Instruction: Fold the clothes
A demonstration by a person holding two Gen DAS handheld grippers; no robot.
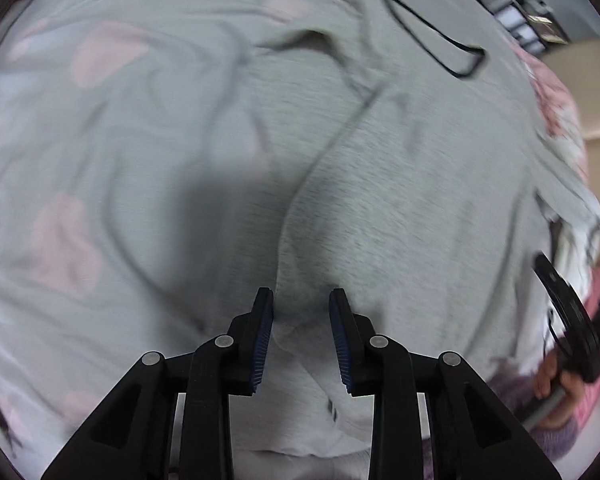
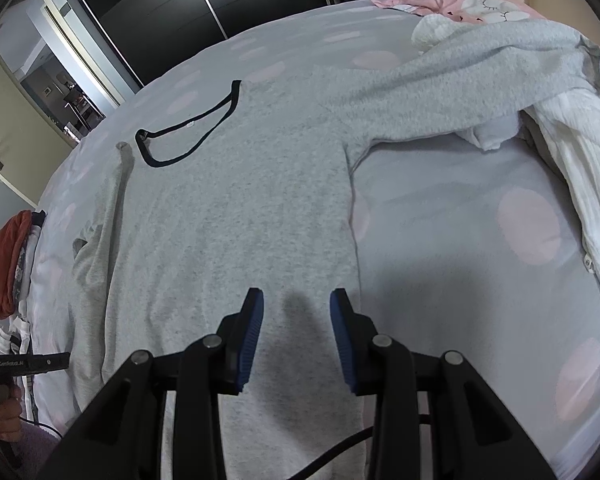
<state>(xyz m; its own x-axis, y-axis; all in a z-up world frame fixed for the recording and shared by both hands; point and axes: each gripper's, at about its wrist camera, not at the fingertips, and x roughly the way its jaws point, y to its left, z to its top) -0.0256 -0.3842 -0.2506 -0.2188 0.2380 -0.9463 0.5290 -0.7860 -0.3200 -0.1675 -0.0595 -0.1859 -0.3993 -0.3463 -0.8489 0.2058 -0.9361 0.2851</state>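
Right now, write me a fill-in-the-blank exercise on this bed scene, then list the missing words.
1. The grey sweater has a neckline trimmed in ____.
2. The bedsheet is pale grey with large ____ dots.
3. The right gripper hovers with its jaws ____.
4. The sweater's far sleeve drapes over a pile of ____ clothes.

Missing words: black; pink; open; white

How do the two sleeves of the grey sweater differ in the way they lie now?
In the right wrist view, the left-hand sleeve is folded in along the body of the grey sweater, narrow and flat on it. The right-hand sleeve stretches outward, draped over the pile of white clothes. Both are the same grey knit.
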